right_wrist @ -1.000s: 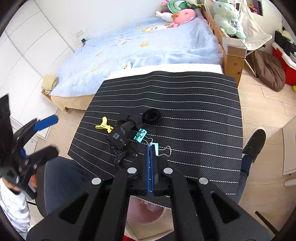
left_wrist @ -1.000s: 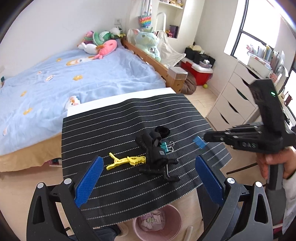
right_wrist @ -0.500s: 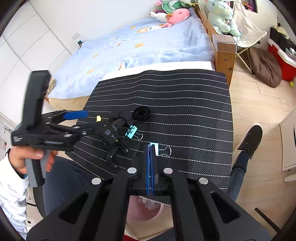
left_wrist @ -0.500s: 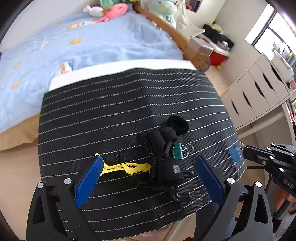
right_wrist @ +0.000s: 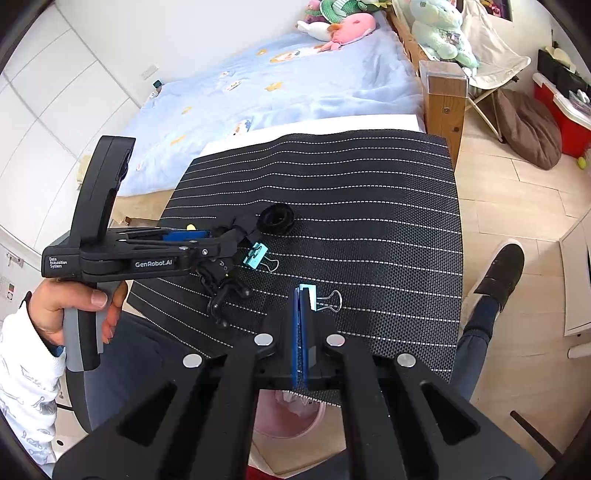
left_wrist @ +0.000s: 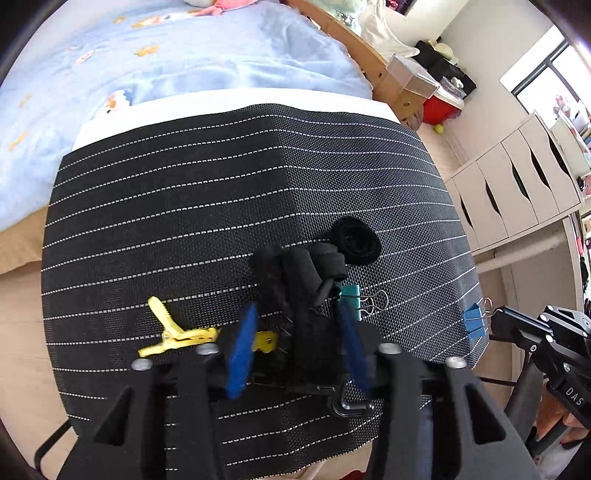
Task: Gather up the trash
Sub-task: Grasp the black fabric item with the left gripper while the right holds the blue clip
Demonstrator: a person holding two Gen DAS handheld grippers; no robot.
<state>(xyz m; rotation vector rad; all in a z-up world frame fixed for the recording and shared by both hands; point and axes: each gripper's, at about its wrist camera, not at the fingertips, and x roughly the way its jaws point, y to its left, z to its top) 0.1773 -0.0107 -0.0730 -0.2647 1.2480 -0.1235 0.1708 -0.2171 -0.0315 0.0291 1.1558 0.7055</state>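
A bed (right_wrist: 295, 81) with a pale blue cover stood against the far edge of the bench (right_wrist: 369, 177), which wore a black mat with white dotted stripes. Soft toys (right_wrist: 336, 26) lay at the head of the bed, and a mint-green plush (right_wrist: 439, 33) sat just past its wooden frame. On the wood floor to the right lay a brown cushion (right_wrist: 528, 129) near a red box (right_wrist: 565, 118). White drawers (left_wrist: 517, 199) stood off the bench's right edge.
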